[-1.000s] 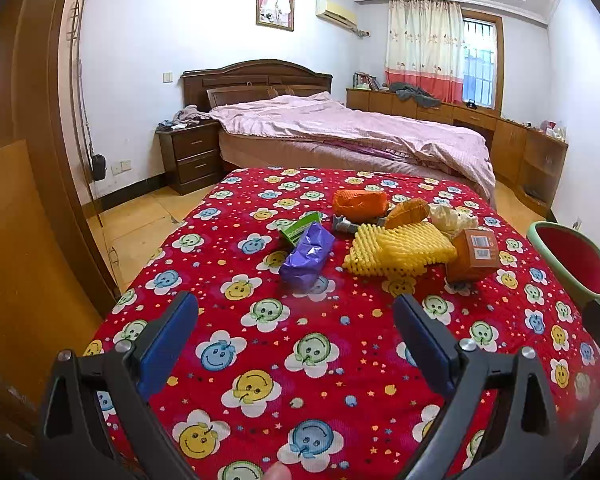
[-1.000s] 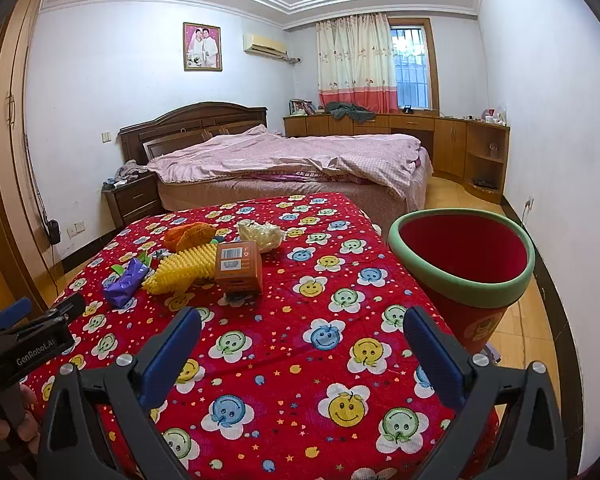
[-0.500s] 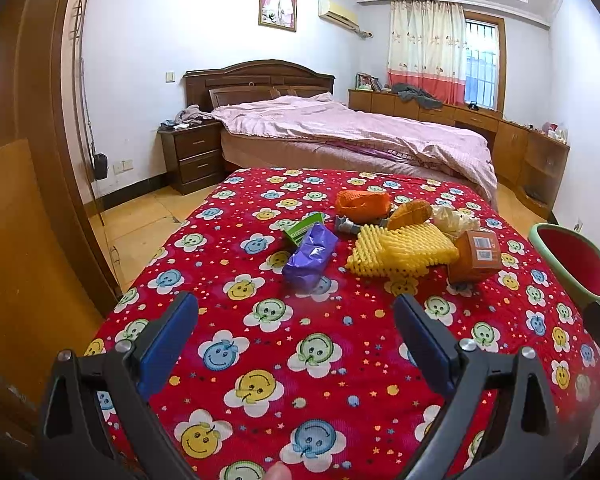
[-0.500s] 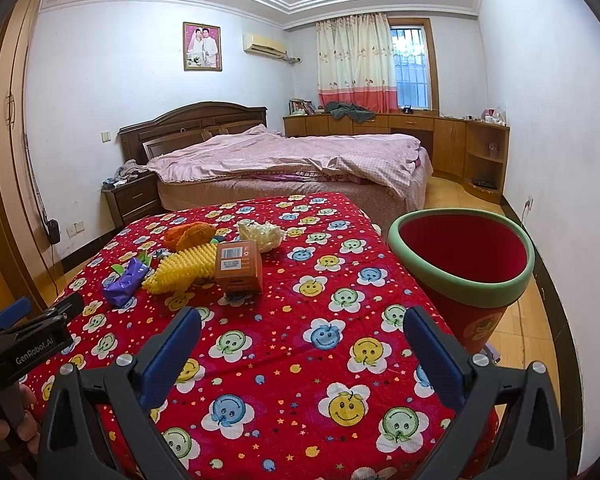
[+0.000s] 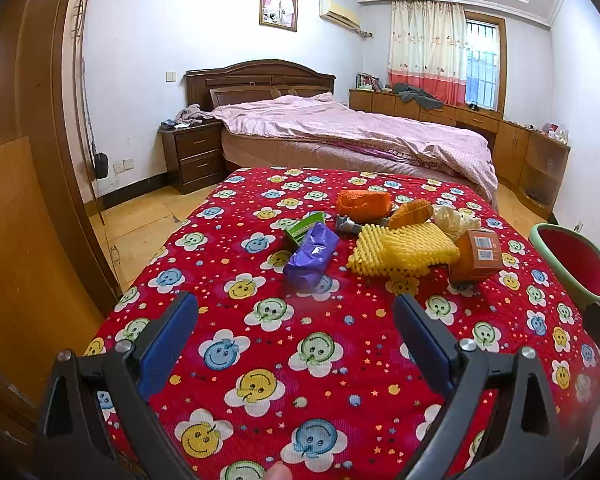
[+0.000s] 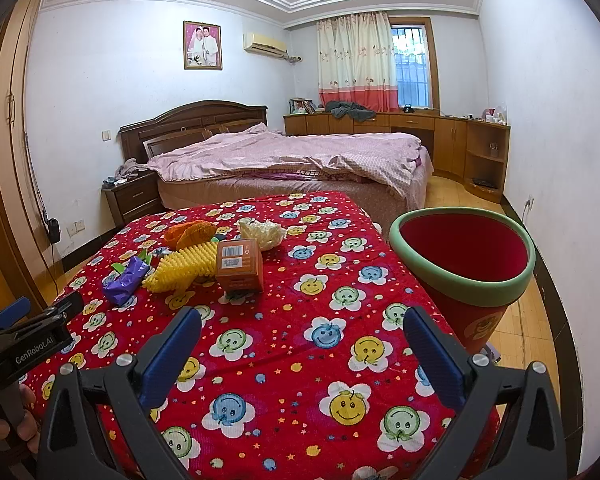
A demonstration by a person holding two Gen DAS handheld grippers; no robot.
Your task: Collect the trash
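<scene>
Trash lies in a cluster on the red smiley tablecloth [image 5: 320, 360]: a purple wrapper [image 5: 311, 255], a green packet [image 5: 303, 229], yellow foam netting [image 5: 404, 249], an orange box [image 5: 476, 255], orange netting [image 5: 363, 204] and a crumpled white wad [image 5: 456, 219]. The red bin with a green rim [image 6: 462, 258] stands off the table's right edge. My left gripper [image 5: 296, 320] is open and empty, short of the purple wrapper. My right gripper [image 6: 300, 332] is open and empty, between the orange box [image 6: 238, 266] and the bin.
A bed with a pink cover [image 5: 352, 136] stands behind the table, a nightstand [image 5: 192, 156] to its left. A wooden wardrobe [image 5: 24, 184] is close on the left. Wooden cabinets [image 6: 452, 136] line the far wall. My left gripper shows in the right wrist view [image 6: 24, 332].
My left gripper has eased slightly forward toward the trash cluster. The right gripper has not visibly moved.
</scene>
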